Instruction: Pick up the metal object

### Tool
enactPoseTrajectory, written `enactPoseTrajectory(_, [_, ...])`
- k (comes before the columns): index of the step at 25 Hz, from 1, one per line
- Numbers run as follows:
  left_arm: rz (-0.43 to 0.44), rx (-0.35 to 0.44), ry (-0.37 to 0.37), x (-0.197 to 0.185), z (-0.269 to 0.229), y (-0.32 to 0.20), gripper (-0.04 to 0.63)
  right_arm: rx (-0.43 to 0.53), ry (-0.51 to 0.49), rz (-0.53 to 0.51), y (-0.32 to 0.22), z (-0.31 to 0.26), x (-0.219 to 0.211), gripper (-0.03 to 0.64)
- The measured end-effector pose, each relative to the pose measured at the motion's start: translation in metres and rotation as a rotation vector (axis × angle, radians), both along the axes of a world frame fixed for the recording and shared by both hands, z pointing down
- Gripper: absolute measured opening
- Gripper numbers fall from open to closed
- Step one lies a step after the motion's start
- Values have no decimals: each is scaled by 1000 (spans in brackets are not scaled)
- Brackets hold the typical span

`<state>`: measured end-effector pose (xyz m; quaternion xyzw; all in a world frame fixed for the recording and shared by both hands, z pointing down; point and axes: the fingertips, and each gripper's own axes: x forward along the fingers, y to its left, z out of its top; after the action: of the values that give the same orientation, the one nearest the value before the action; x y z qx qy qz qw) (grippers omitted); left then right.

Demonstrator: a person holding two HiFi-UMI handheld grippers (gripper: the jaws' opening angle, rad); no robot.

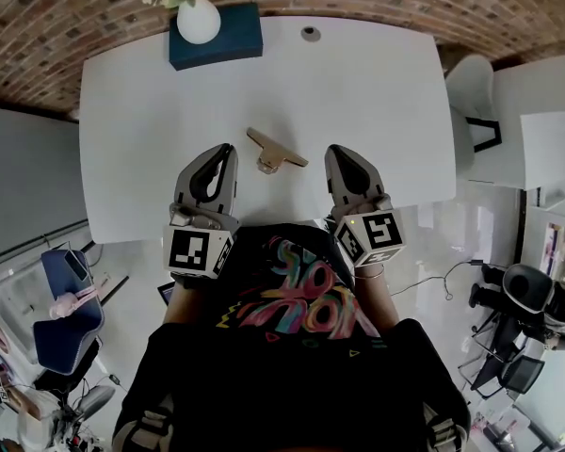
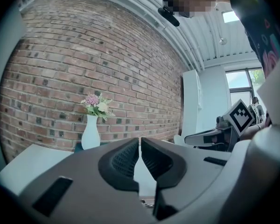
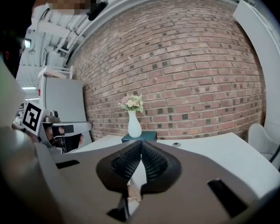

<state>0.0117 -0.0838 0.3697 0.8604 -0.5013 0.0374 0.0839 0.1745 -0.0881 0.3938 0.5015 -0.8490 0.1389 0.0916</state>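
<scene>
The metal object (image 1: 275, 150) lies on the surface (image 1: 386, 92) between the left gripper (image 1: 229, 151) and right gripper (image 1: 333, 152), about equally near each; its long bar runs diagonally, far-left to near-right; both grippers are closed and empty.

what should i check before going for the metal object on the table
1. metal object free on the table: ok, nothing touches it
2. right claw open for a grasp: not ok, shut and empty
3. left claw open for a grasp: not ok, shut and empty
4. space around the object bare: ok, vase stands at the far edge
5. one claw lined up on it: not ok, both flank it
</scene>
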Motion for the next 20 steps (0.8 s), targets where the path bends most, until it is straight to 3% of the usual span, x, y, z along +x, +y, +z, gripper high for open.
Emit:
enactPoseTrajectory(16, [-35, -24, 6, -21, 12, -10, 34, -17, 57, -75, -15, 15, -18, 19])
enactPoseTrajectory(20, [-46, -29, 5, -23, 16, -8, 34, -47, 55, -124, -13, 26, -23, 99])
